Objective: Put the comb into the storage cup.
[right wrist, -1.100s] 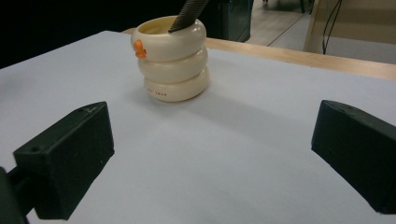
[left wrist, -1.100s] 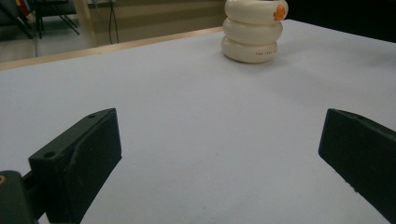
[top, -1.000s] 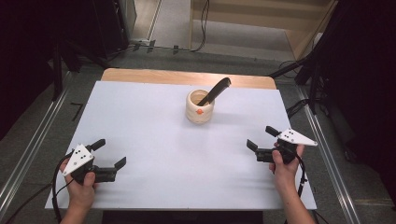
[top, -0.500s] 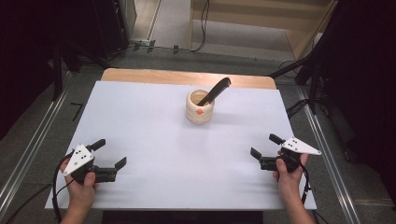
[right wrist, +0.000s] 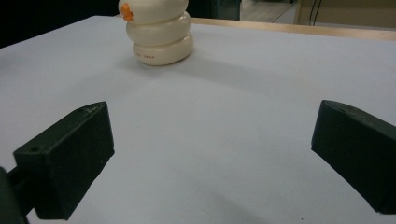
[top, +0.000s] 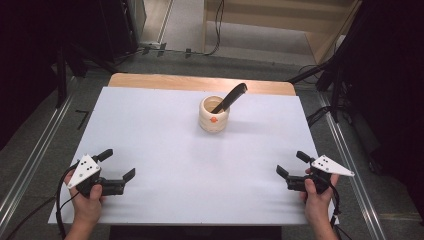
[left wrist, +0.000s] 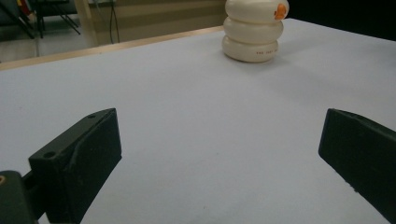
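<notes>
A cream ribbed pot (top: pixel 213 116) with an orange mark stands at the middle back of the white table (top: pixel 165 150). A black utensil handle (top: pixel 231 96) leans out of it toward the right. My left gripper (top: pixel 117 164) rests at the front left, open, with nothing between its jaws. My right gripper (top: pixel 291 163) sits at the front right, also open and empty. The pot (left wrist: pixel 254 29) appears far ahead in the left gripper view, and the pot (right wrist: pixel 158 29) in the right gripper view, well beyond the spread jaws.
A wooden strip (top: pixel 200 84) borders the table's far edge. Metal rails (top: pixel 30 165) run along both sides on the floor. Cables and dark stands crowd the back floor.
My right gripper has drawn back toward the front edge and slightly to the right. The left gripper and the pot have stayed put.
</notes>
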Demonstrator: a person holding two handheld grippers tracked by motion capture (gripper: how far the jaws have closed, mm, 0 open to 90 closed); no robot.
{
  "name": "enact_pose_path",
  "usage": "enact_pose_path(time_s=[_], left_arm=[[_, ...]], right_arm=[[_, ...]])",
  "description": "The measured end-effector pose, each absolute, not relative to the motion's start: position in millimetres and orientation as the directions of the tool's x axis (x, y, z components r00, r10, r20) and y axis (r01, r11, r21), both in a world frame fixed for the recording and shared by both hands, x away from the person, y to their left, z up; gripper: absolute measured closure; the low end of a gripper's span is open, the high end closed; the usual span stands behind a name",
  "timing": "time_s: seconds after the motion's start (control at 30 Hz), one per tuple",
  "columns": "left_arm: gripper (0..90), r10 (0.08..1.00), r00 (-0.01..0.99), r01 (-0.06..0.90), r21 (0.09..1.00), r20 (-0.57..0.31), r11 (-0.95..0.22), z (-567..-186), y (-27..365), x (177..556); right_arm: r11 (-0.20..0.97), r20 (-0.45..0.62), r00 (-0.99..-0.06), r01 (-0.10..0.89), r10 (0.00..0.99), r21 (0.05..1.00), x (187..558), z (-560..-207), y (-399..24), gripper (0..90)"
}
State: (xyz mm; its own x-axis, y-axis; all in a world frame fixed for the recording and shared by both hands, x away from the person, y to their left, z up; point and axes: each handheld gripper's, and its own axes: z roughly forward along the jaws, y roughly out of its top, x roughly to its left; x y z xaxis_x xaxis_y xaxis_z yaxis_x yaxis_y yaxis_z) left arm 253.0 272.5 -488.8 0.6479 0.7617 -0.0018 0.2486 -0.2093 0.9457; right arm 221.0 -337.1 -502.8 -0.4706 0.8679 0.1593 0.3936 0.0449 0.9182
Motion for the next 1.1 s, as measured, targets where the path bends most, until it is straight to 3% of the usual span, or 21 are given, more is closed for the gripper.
enact_pose_path(time_s=[1.1], left_arm=[[0.0,0.761,0.649,0.242,0.946,0.006,-0.214,-488.6,272.1,253.9]], right_arm=[[0.029,0.151,-0.466,0.357,0.872,0.934,204.6,-516.8,-354.2,0.0]])
